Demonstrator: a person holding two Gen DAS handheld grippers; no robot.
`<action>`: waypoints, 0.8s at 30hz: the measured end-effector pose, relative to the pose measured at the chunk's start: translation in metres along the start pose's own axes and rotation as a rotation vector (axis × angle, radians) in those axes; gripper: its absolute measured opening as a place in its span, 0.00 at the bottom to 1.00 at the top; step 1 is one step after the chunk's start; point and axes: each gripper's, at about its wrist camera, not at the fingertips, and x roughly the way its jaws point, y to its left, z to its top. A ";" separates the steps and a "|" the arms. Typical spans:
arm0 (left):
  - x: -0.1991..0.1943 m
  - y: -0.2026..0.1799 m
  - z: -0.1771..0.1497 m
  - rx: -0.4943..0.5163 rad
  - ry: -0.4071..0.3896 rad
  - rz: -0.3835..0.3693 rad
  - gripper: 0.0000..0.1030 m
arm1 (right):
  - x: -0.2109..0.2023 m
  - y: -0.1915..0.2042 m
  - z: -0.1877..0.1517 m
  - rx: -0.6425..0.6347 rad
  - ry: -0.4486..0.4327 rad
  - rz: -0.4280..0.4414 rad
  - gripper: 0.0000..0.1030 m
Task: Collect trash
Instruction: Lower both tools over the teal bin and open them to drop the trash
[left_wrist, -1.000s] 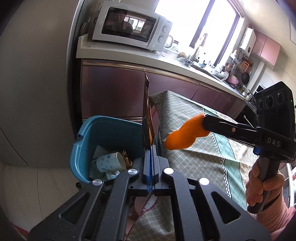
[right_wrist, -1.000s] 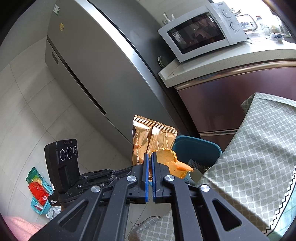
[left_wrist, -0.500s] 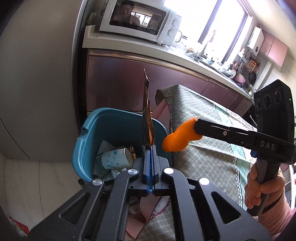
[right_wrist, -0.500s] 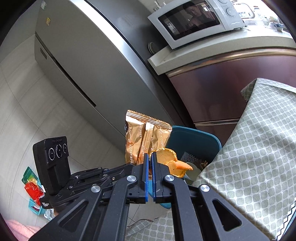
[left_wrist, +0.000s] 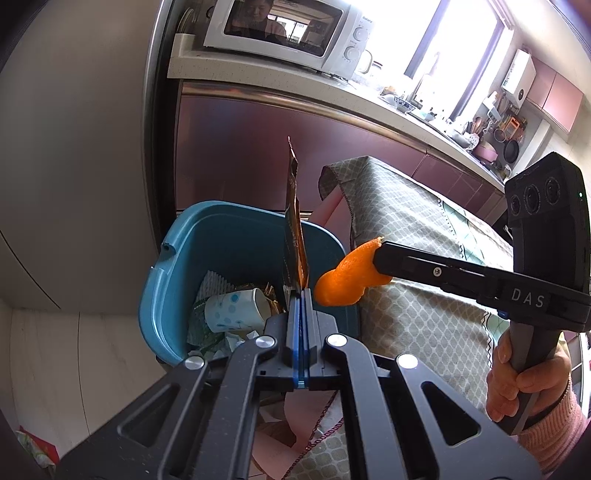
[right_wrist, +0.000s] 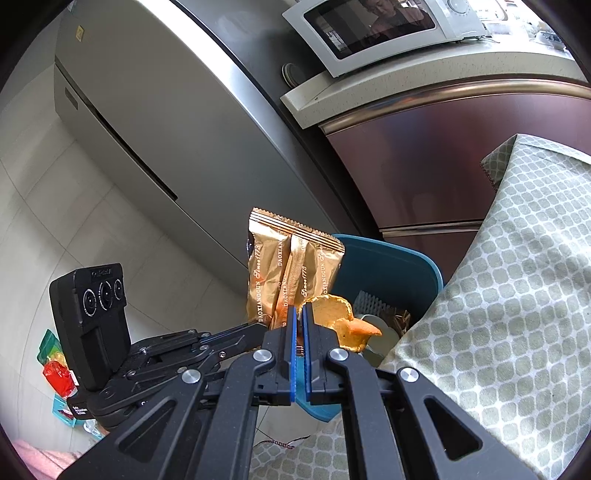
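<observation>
My left gripper (left_wrist: 300, 295) is shut on the bottom edge of a gold snack wrapper (left_wrist: 293, 229), which stands upright over the blue bin (left_wrist: 173, 277). In the right wrist view the wrapper (right_wrist: 291, 273) shows its printed face, with the left gripper (right_wrist: 258, 326) under it. My right gripper (right_wrist: 300, 314) is shut on a curled orange peel (right_wrist: 343, 325). From the left wrist view the peel (left_wrist: 343, 284) hangs at the bin's right rim, pinched by the right gripper (left_wrist: 376, 266). Inside the bin lie a paper cup (left_wrist: 232, 308) and other scraps.
A table with a green patterned cloth (left_wrist: 424, 258) stands right against the bin. A steel fridge (right_wrist: 166, 110) and a maroon cabinet with a microwave (left_wrist: 280, 26) on it rise behind. Red and green packets (right_wrist: 55, 369) lie on the floor. A hand (left_wrist: 517, 376) grips the right handle.
Both grippers have sunk and come closer to the bin, each still holding its item. The peel has moved from over the cloth to the bin's rim.
</observation>
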 end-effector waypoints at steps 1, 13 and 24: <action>0.002 0.001 0.000 0.000 0.004 0.003 0.01 | 0.001 0.000 0.000 0.001 0.002 -0.003 0.02; 0.035 0.002 -0.003 0.002 0.055 0.038 0.03 | 0.026 -0.012 0.007 0.034 0.042 -0.047 0.04; 0.036 0.001 -0.006 0.008 0.035 0.086 0.34 | 0.024 -0.015 0.004 0.032 0.030 -0.069 0.08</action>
